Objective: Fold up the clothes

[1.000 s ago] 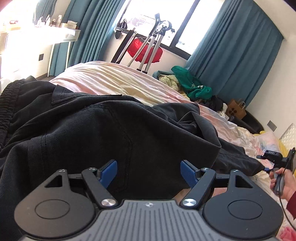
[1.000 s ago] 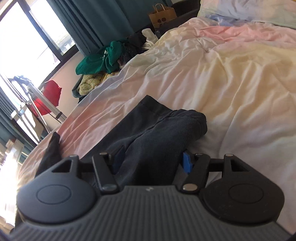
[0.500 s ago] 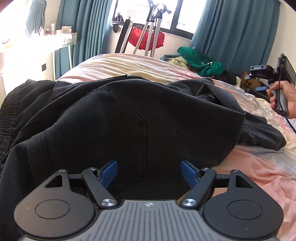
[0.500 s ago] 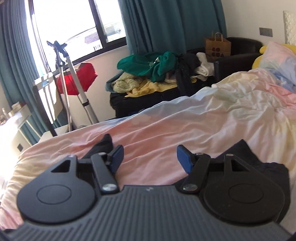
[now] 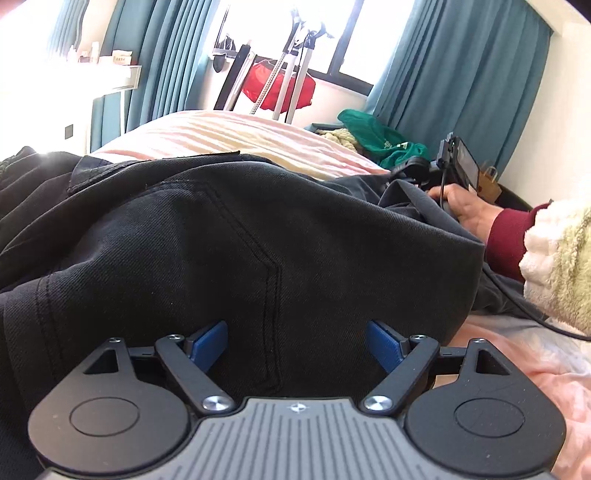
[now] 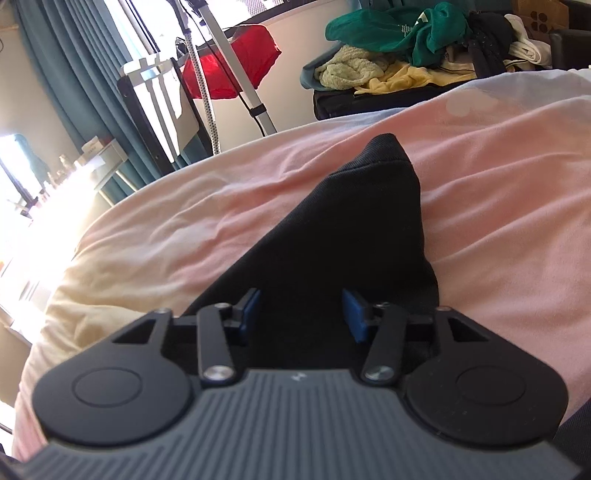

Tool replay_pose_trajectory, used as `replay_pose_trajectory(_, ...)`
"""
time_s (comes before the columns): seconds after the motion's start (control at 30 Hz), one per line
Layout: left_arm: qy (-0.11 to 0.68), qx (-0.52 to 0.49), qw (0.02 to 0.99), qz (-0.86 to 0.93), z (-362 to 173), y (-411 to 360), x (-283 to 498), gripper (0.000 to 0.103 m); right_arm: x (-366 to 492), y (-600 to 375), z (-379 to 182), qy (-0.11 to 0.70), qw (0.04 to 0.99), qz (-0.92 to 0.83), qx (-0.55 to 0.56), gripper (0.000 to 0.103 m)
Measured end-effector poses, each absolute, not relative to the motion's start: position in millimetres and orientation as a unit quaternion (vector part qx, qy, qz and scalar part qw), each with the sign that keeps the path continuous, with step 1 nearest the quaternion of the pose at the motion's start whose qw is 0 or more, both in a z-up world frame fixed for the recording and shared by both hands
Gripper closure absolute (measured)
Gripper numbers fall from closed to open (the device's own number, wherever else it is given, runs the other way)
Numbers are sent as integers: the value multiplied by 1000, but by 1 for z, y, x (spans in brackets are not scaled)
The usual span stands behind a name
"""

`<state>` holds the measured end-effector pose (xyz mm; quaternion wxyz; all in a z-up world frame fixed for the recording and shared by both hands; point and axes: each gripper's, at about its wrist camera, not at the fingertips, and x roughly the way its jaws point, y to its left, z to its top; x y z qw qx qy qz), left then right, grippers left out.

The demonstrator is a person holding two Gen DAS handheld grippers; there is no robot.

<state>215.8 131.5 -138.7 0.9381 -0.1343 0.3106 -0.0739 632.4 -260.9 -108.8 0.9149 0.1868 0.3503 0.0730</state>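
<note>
We judged a fold of the black trousers to be under way on the pink bed sheet. Our left gripper stood wide over the seat seam; our right gripper stood narrower astride a pointed leg end. Neither held cloth. Next, a firm pinch on an edge.

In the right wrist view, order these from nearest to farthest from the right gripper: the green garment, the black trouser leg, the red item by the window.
1. black trouser leg: straight ahead, reaching between the fingers of the right gripper.
2. red item: beyond the bed, upper left of centre.
3. green garment: on the pile, upper right. Its rank against the red item is too close to call.
</note>
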Motion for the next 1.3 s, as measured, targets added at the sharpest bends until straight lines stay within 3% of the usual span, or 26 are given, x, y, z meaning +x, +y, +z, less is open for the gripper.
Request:
replay_pose_trajectory(0.33, 301, -210, 929, -52, -121, 156, 197, 20, 534, -293, -15, 252, 945, 46, 204, 100)
replay_pose_trajectory(0.47, 300, -220, 927, -38, -107, 166, 173, 20, 510, -301, -4, 282, 935, 35, 212, 100)
replay_pose_trajectory(0.67, 284, -194, 938, -42, -92, 153, 158, 20, 505, -315, -33, 326, 900, 21, 289, 94)
replay_pose_trajectory(0.77, 282, -185, 940, -48, -93, 145, 162, 20, 516, -316, -51, 343, 892, 14, 295, 70)
replay_pose_trajectory(0.83, 283, -182, 941, -50, -96, 141, 168, 20, 530, -317, -67, 351, 890, 12, 292, 40)
replay_pose_trajectory(0.87, 283, -183, 940, -50, -100, 139, 174, 20, 537, -317, -76, 353, 889, 13, 290, 36)
replay_pose_trajectory(1.0, 273, -211, 937, -55, -115, 142, 191, 20, 574, -322, -120, 377, 877, 13, 297, 36)
replay_pose_trajectory(1.17, 246, -247, 934, -76, -128, 147, 210, 20, 605, -330, -149, 343, 873, 76, 337, 41)
replay_pose_trajectory(1.23, 238, -254, 934, -81, -131, 148, 214, 20, 594, -333, -135, 327, 878, 72, 343, 86)
replay_pose_trajectory(1.3, 233, -266, 932, -85, -133, 149, 215, 20, 567, -336, -110, 302, 890, 61, 336, 86)
